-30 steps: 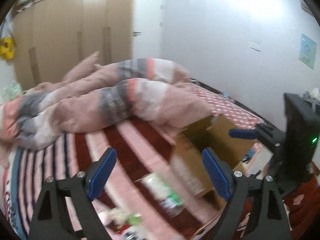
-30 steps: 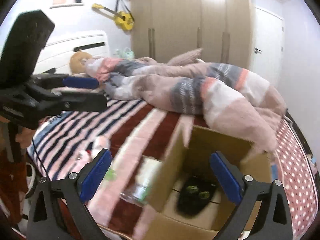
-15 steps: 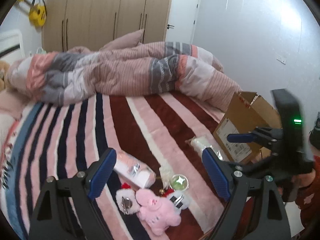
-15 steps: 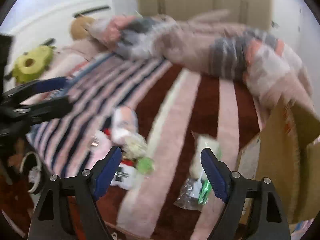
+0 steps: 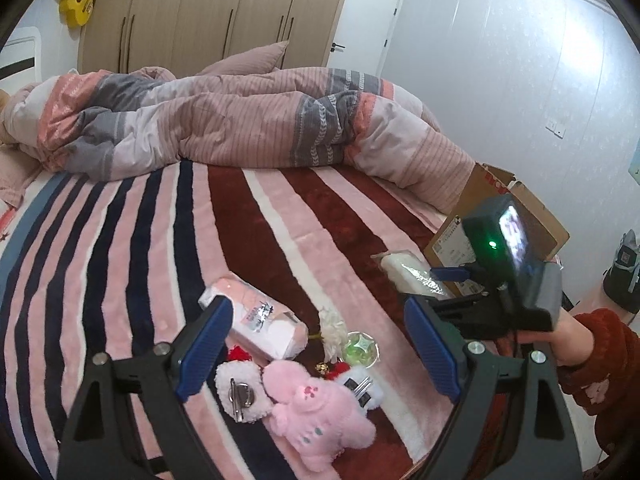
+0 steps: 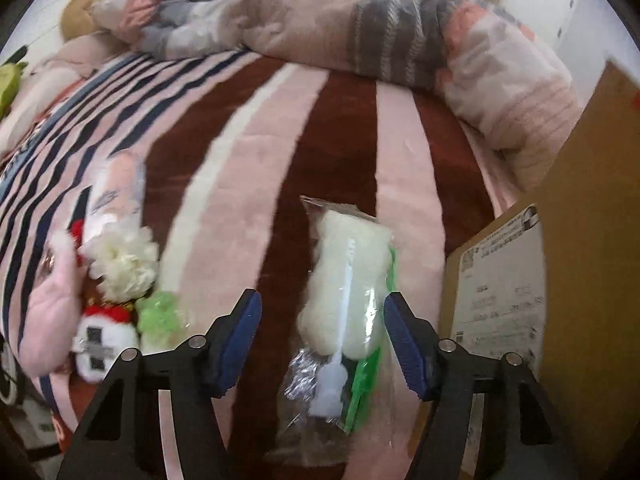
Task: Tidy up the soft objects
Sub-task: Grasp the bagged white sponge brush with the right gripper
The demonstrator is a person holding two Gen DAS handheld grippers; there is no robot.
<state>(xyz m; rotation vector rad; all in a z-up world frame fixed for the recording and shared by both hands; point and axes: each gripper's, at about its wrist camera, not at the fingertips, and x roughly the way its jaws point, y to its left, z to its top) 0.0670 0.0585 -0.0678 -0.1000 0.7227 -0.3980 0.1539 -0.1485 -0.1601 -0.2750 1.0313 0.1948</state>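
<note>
A: Where is the bagged white plush (image 6: pixel 347 280) lying?
B: On the bed (image 6: pixel 256 152), long axis running away between the right gripper (image 6: pixel 322 340) jaws, which are standing apart, empty; the left is farther.

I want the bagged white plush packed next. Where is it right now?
The bagged white plush lies on the striped blanket, between the open right claw fingers in the right wrist view, just left of the cardboard box.

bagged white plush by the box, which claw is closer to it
Right. The right claw is open with the bagged white plush between its fingers; the left claw hangs over the pink plush, off to the side.
</note>
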